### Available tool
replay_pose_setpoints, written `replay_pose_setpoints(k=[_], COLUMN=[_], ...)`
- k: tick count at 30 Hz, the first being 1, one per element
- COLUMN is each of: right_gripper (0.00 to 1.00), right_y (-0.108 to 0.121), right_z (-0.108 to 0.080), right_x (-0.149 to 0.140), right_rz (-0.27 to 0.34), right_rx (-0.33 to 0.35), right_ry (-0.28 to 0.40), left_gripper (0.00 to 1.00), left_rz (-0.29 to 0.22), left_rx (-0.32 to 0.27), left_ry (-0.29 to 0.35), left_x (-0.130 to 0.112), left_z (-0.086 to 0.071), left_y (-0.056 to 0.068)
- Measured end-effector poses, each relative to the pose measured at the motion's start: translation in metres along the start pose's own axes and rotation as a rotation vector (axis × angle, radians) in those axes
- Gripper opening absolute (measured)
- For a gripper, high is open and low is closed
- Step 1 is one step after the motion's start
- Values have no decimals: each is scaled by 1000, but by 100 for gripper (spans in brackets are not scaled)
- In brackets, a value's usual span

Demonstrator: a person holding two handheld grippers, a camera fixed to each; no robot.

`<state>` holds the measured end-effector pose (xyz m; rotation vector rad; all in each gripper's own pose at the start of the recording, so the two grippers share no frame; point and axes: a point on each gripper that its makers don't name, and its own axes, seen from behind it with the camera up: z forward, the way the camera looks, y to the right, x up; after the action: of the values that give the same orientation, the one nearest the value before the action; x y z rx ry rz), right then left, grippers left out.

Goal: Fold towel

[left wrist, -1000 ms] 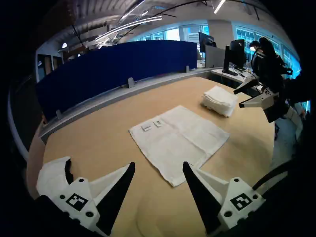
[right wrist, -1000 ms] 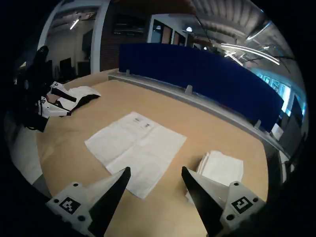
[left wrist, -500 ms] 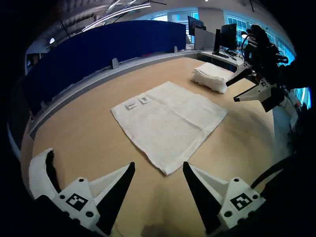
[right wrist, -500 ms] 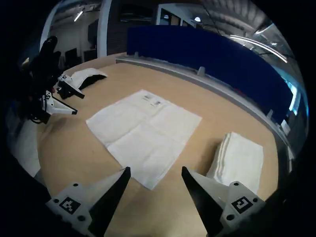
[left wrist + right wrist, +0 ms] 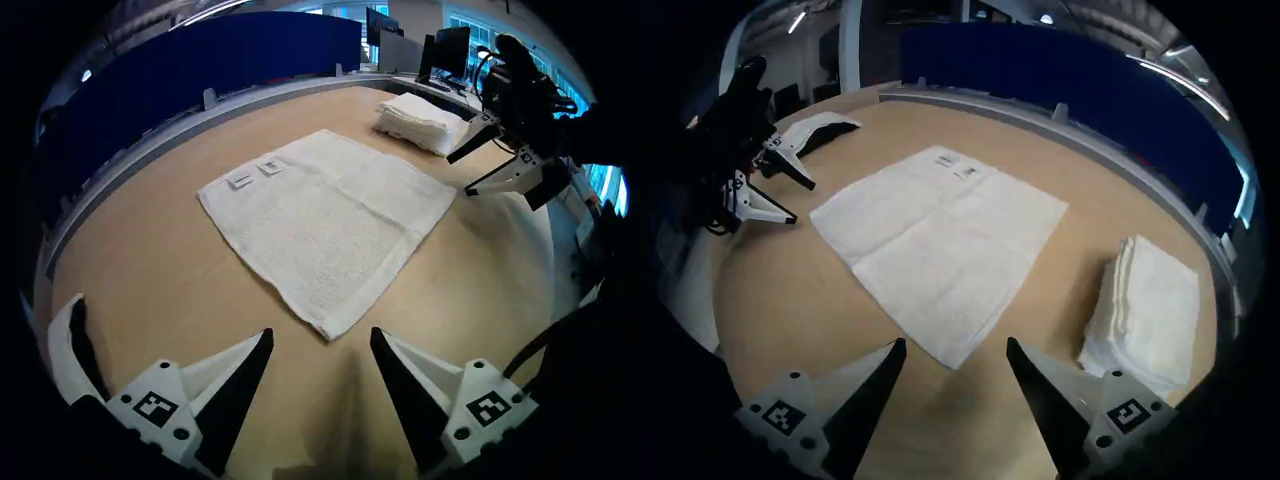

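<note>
While the towel [image 5: 328, 216] is lying flat and unfolded, one layer, mid-table [image 5: 160, 264], both grippers are hanging above the wood w/ nothing between their fingers.

Left gripper view (clock read round the pic's centre): the left gripper [image 5: 320, 332] is sitting at 6 o'clock, jaws spread wide and released. The towel's near corner is pointing into the gap between the fingertips; whether it's touching them I can't tell. Two small tags [image 5: 256, 174] are showing at the towel's far edge, approx. 10 o'clock. A stack of folded towels [image 5: 420, 120] is resting at 1 o'clock, apart from the flat one. The right gripper [image 5: 458, 176] is hovering at 2 o'clock beside the towel's right corner, fingers apart, gripping nothing. A blue divider [image 5: 200, 64] is running along the table's far edge, 11 o'clock. A white and black curved item [image 5: 68, 352] is lying at 8 o'clock.

Right gripper view: the right gripper's own fingers are at 6 o'clock, also wide apart and released, w/ the towel's other near corner just ahead of the gap. The towel is spreading across the centre. The stack is sitting at 4 o'clock, near the table edge. The left gripper is at 9 o'clock, off the towel's left corner, jaws parted.
</note>
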<state>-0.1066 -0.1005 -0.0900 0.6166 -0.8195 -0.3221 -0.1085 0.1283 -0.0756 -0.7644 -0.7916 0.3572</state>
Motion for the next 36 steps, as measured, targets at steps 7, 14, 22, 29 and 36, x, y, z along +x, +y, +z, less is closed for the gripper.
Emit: replay_pose_setpoints(k=[7, 14, 22, 29, 36], right_gripper=[92, 81, 59, 46, 39], right_y=[-1, -3, -5, -6, -7], right_z=[7, 12, 16, 17, 18], right_x=[-6, -12, -18, -21, -23], right_rz=[4, 6, 11, 14, 20], right_rx=[9, 20, 35, 43, 45], right_ry=[-13, -31, -53, -60, -59], left_gripper=[89, 89, 64, 53, 42], left_rz=[1, 22, 21, 35, 45], left_rx=[-17, -21, -18, -24, -28], left_ry=[-37, -59, -87, -93, -96], left_x=[-5, -7, -10, -9, -9], left_z=[6, 9, 13, 16, 16], left_y=[-1, 1, 4, 7, 10])
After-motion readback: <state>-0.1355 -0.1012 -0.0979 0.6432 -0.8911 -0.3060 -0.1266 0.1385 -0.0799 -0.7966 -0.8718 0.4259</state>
